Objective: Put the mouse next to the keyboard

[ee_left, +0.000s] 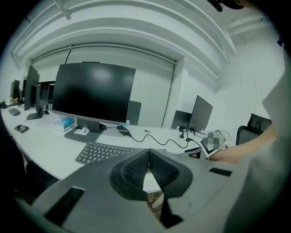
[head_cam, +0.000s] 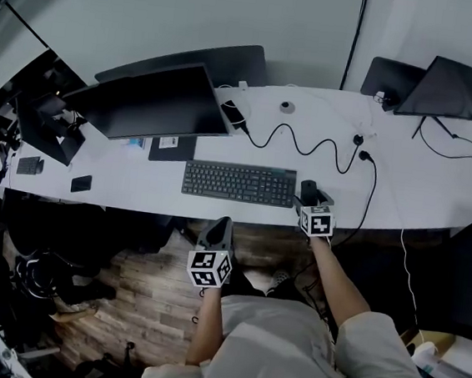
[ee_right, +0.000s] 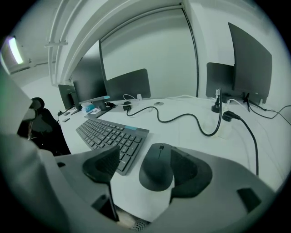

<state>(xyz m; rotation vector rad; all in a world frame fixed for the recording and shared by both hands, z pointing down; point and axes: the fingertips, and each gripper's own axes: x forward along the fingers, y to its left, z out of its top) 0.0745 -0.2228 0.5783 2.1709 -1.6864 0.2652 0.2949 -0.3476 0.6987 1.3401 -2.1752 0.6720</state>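
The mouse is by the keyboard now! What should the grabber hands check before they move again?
1. Mouse flat on the table: ok.
2. Mouse beside the keyboard: ok, it lies just off the keyboard's right end with a small gap.
3. Right gripper open: ok, its jaws stand wide around the mouse.
4. Both pads clear of the mouse: cannot tell. The keyboard-side pad is well apart, but the other sits very close.
5. Cable out of the way: ok, it lies farther back on the table.
6. Left gripper out of the way: ok, it is shut on nothing, in front of the table edge.
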